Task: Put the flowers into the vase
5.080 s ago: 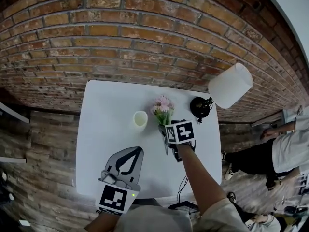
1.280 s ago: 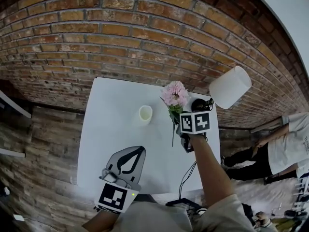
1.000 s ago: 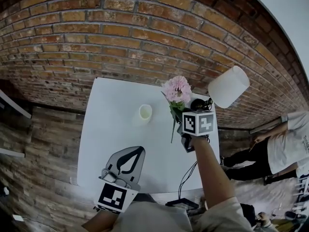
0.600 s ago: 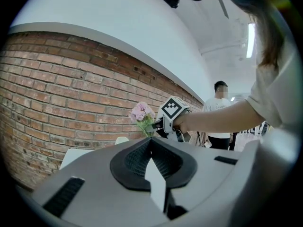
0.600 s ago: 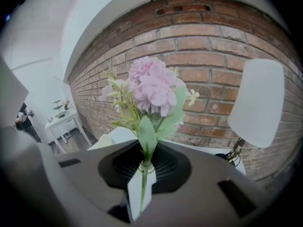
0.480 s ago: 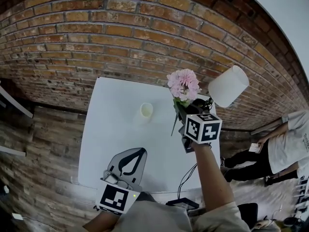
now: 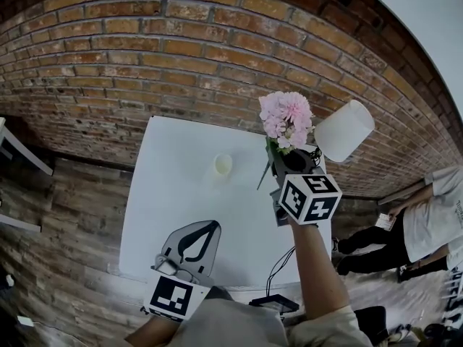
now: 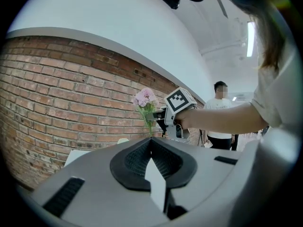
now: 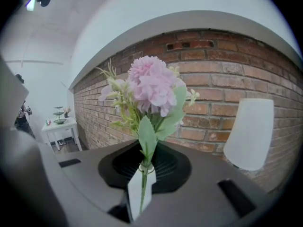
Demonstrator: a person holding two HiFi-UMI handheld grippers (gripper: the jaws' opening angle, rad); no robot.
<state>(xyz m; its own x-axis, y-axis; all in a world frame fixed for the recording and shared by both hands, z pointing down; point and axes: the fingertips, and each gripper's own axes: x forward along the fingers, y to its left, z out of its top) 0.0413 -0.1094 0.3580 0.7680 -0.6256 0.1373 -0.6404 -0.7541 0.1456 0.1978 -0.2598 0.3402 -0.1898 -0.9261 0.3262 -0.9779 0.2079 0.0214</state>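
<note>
The flowers (image 7: 286, 119), stem upright, are pinched by the right tongs (image 9: 142, 186), above-right of the vase (image 7: 222, 165); the left tongs (image 8: 154, 174) are pressed together.

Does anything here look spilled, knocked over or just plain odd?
Nothing stands out. The flowers stand upright, their stem pinched in the right tool. The small white vase stands upright on the table, and nothing is spilled around it.
</note>
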